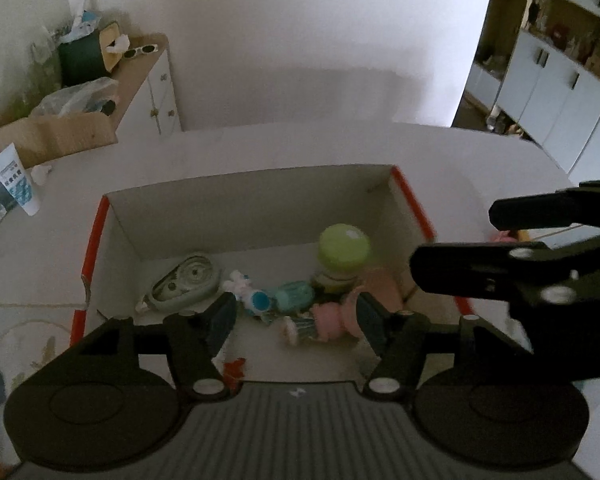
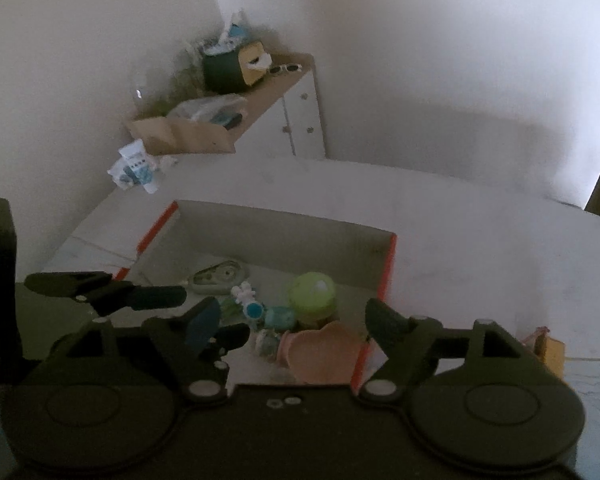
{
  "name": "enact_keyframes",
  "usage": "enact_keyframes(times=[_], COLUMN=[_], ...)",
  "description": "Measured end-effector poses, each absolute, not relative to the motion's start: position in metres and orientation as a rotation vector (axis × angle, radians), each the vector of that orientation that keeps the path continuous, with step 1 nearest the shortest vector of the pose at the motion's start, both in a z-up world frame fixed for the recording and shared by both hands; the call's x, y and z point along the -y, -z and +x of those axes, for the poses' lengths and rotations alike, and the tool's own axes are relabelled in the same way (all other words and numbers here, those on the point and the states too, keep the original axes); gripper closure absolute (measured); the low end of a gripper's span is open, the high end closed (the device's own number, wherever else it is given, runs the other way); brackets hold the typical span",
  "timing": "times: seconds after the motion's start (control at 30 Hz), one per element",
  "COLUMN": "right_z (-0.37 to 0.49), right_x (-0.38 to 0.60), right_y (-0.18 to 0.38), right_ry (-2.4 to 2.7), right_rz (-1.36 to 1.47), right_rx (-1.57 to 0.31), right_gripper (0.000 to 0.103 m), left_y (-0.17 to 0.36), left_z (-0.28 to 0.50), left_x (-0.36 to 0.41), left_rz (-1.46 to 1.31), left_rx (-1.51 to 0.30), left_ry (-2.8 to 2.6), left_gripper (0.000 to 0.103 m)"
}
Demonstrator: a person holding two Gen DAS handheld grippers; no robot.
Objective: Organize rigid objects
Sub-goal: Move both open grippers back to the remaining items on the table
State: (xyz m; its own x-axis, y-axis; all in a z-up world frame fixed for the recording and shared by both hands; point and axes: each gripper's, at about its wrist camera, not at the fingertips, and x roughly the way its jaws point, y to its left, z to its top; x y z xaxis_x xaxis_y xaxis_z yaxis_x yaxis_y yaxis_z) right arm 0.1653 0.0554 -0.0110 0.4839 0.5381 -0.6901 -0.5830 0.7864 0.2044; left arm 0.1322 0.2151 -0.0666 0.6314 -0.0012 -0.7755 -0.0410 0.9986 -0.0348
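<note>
Cardboard, white inside with orange-red edges: that open box (image 1: 256,216) sits on the pale tabletop (image 1: 228,148), and both tools hang above it, angled down. The left gripper (image 1: 296,316) has its jaws parted, blue pads clear of everything, nothing between them but the view into the box. The right gripper (image 2: 296,320) stands wider still, also empty, over the box's near right corner; in the left wrist view its black fingers (image 1: 500,268) reach in from the right edge.

Down on the box floor the small items lie bunched together: a grey-green correction tape dispenser (image 1: 186,282) to the left, just beside it a tiny white figure on a blue-capped piece (image 1: 248,294), then a teal ribbed container (image 1: 296,294). A jar with a round lime-green lid (image 1: 343,246) stands upright behind them, and a pink spool-shaped toy (image 1: 332,320) lies on its side in front. A peach-pink rounded piece (image 2: 324,354) rests against the near right wall.

On a sideboard (image 1: 140,80) by the wall there's a brown carton (image 1: 56,136), and a white tube (image 1: 16,184) leans below it.
</note>
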Motion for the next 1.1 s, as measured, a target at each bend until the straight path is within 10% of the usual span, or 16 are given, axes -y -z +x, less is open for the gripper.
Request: enact_keyframes(times=[0.33, 1.1], right_z=[0.138, 0.15], right_x=[0.011, 0.176], right_y=[-0.005, 0.044], right_ry=[-0.712, -0.598], right_rz=[-0.028, -0.102], right_rx=[-0.735, -0.729], right_gripper=[0.0, 0.0], left_y=[0.045, 0.06], left_z=[0.107, 0.144], left_x=[-0.178, -0.039], left_rz=[-0.067, -0.12], left_rx=[-0.819, -0.762], left_ry=[-0.006, 0.074], left_gripper=[0.025, 0.023])
